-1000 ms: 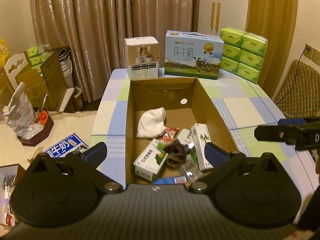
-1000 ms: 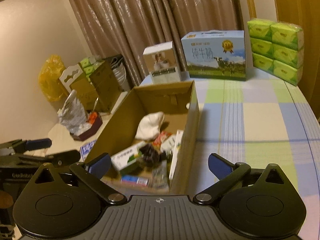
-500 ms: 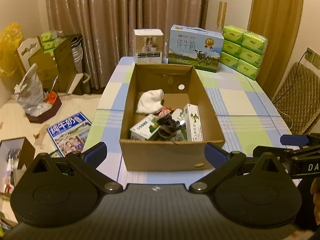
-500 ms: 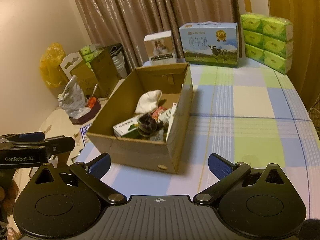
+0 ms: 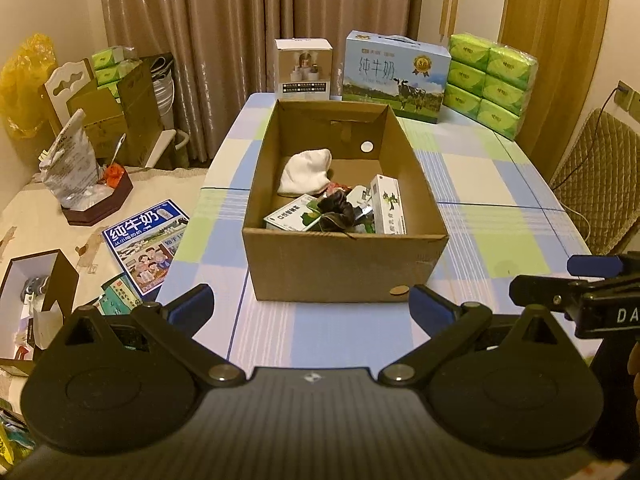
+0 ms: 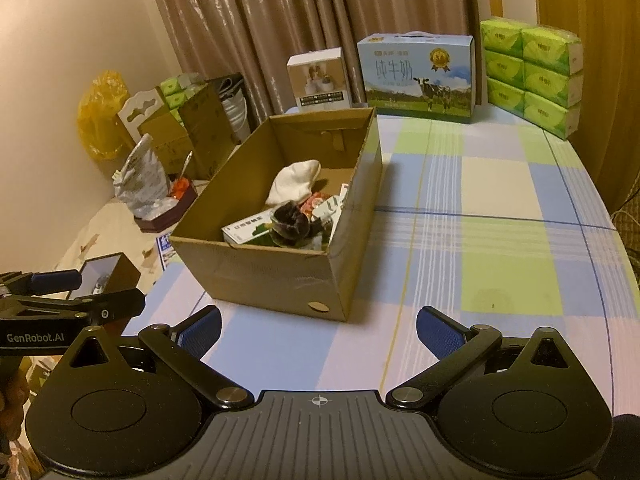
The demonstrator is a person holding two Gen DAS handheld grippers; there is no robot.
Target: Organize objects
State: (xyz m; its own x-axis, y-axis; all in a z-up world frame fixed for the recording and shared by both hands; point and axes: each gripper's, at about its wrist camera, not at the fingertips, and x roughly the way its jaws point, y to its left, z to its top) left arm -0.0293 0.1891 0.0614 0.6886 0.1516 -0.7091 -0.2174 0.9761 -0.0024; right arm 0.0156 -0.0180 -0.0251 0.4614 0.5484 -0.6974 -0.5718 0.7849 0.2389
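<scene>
An open cardboard box (image 5: 344, 268) is placed on the checked tablecloth (image 5: 500, 184) of the table. Its long axis runs away from the cameras, toward the curtain (image 5: 240, 20), and one short wall is turned toward the two grippers. In the left wrist view the box is seen almost straight on; in the right wrist view it is seen from its right side and appears turned a little to the left.

Inside the box a white cloth (image 5: 306, 172) is lying in the middle part. Nearer to the front wall a green and white carton (image 5: 292, 214) is laid flat, with its long side across the box at a slant. A dark crumpled item (image 5: 336, 212) is resting beside it, partly on it. A second white carton (image 5: 390, 210) is stood on its edge along the right wall, with its long axis parallel to the box.

The left gripper (image 5: 310, 306) is held in front of the box, with its jaws spread wide and nothing between them. The right gripper (image 6: 318, 330) is also held wide apart and empty, above the tablecloth before the front right corner of the box.

Behind the box a small white box (image 5: 303, 68), a blue milk carton case (image 5: 394, 76) and green tissue packs (image 5: 490, 78) are standing at the far edge of the table.
</scene>
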